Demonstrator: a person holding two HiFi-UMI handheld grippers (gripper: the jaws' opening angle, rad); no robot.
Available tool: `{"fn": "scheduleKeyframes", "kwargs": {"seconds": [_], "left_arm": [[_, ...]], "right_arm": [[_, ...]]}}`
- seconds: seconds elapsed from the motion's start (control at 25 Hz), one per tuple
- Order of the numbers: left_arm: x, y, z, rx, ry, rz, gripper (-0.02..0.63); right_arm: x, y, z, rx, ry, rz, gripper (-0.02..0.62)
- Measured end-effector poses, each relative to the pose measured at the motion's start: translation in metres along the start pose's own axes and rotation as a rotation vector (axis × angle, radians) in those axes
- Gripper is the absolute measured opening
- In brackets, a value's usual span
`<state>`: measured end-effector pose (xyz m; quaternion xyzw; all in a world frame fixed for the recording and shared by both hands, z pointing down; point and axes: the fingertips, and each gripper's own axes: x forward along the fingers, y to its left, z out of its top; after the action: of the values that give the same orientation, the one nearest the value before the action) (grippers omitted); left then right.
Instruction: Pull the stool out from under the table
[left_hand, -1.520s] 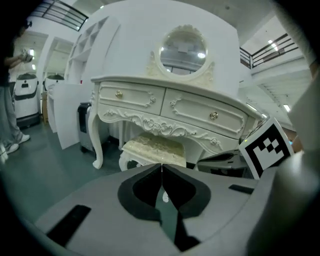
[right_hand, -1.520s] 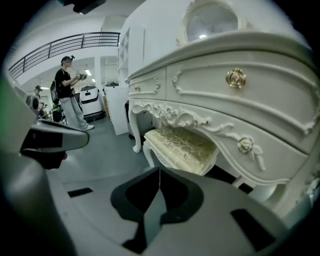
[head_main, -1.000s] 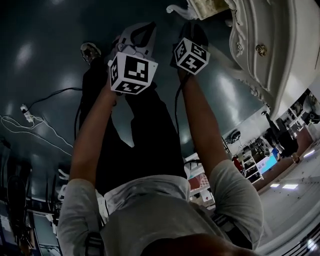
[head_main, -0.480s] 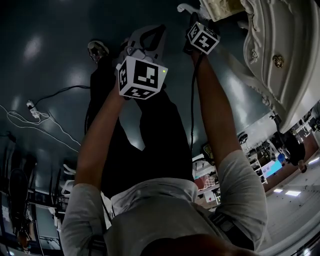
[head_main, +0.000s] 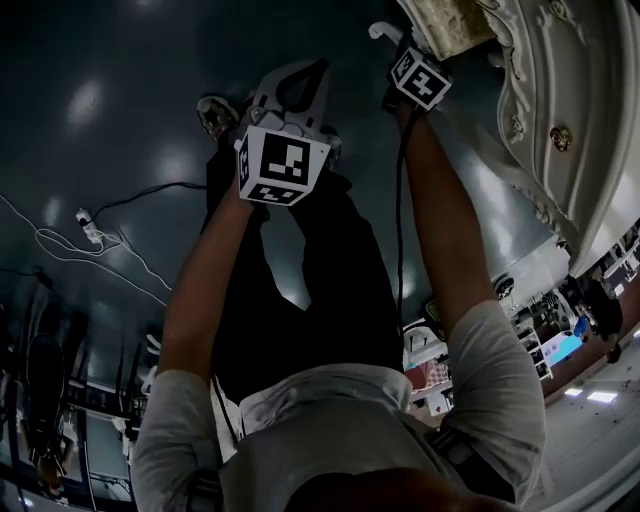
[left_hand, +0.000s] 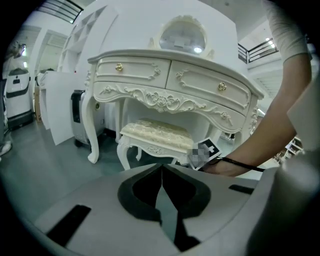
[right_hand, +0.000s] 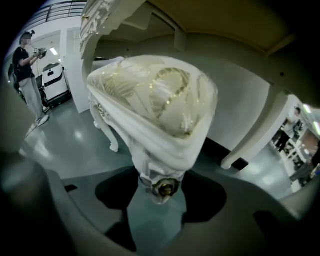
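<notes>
Right gripper (right_hand: 161, 200) has moved up to the stool (right_hand: 155, 110), whose corner sits between its wide, slowly closing fingers, while the left gripper (left_hand: 161, 186) fingers are together.

Cream cushioned stool with carved white frame (left_hand: 156, 134) filling the gap under ornate white dressing table (left_hand: 170, 75), seemingly slim clearance above the cushion, curved white table leg (left_hand: 91, 130) near its left, open glossy grey floor (left_hand: 45, 170) in front, white cable with plug (head_main: 88, 226) well aside.

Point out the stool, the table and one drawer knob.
stool (left_hand: 157, 131), left gripper view, on the seat cushion.
table (left_hand: 165, 101), left gripper view, on the carved apron under the drawers.
drawer knob (left_hand: 119, 66), left gripper view, on the gold knob of the picture-left drawer.
</notes>
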<state>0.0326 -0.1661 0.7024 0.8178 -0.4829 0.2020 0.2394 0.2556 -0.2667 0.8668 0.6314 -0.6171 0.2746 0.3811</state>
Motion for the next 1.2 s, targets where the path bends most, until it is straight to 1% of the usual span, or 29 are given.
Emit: {"fn": "scheduleKeyframes", "kwargs": {"seconds": [0.12, 0.24, 0.32, 0.4, 0.6, 0.76, 0.96, 1.08, 1.2], "left_arm": [[0.007, 0.027, 0.02, 0.056, 0.002, 0.035, 0.009], [0.008, 0.057, 0.031, 0.068, 0.0, 0.055, 0.009], [0.005, 0.068, 0.037, 0.071, -0.001, 0.053, 0.009], [0.002, 0.067, 0.039, 0.082, 0.006, 0.038, 0.009], [-0.007, 0.054, 0.031, 0.102, 0.041, 0.003, 0.009], [-0.018, 0.064, 0.031, 0.097, 0.058, -0.002, 0.009], [-0.017, 0.087, 0.043, 0.086, 0.053, 0.021, 0.009], [-0.017, 0.087, 0.045, 0.093, 0.051, 0.021, 0.009], [-0.017, 0.081, 0.037, 0.092, 0.059, 0.018, 0.009]], "right_arm": [[-0.004, -0.005, 0.006, 0.001, 0.01, -0.005, 0.284], [-0.006, 0.004, -0.003, 0.014, 0.034, -0.01, 0.284], [-0.008, 0.015, -0.011, 0.039, 0.046, -0.016, 0.282], [-0.013, 0.022, -0.018, 0.072, 0.055, -0.028, 0.282], [-0.025, 0.038, -0.035, 0.152, 0.088, -0.056, 0.281], [-0.041, 0.057, -0.047, 0.22, 0.113, -0.072, 0.281], [-0.051, 0.071, -0.063, 0.251, 0.134, -0.069, 0.276], [-0.057, 0.076, -0.07, 0.257, 0.129, -0.056, 0.272], [-0.061, 0.081, -0.076, 0.258, 0.116, -0.031, 0.254]]}}
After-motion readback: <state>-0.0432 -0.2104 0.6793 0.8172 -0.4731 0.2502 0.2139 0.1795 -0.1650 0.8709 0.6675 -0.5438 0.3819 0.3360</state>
